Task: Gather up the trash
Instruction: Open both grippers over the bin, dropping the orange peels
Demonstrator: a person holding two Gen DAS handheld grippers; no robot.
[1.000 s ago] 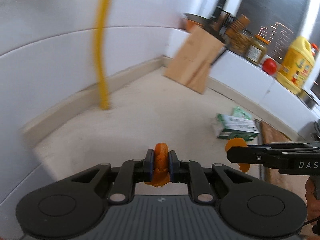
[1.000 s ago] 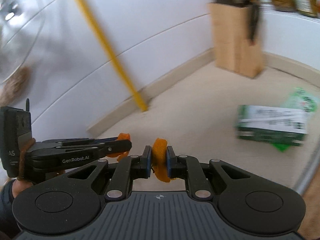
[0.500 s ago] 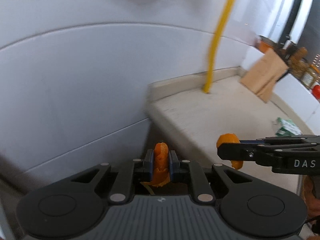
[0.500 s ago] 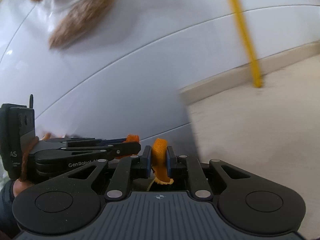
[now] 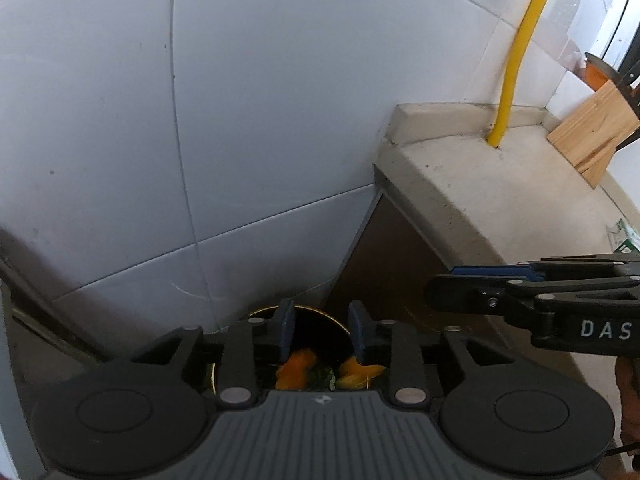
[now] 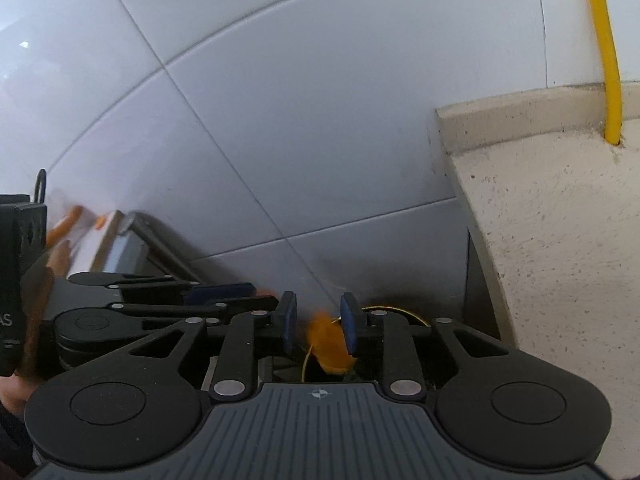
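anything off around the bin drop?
Nothing stands out. Both grippers' fingers have just opened over the bin; the left gripper is empty, peels inside. The right gripper's peel is dropping, blurred.

Two orange peel pieces (image 5: 298, 368) lie in the dark round bin (image 5: 256, 314) with green scraps, at six o'clock in the left wrist view; a third blurred orange peel (image 6: 329, 344) shows at six o'clock in the right wrist view
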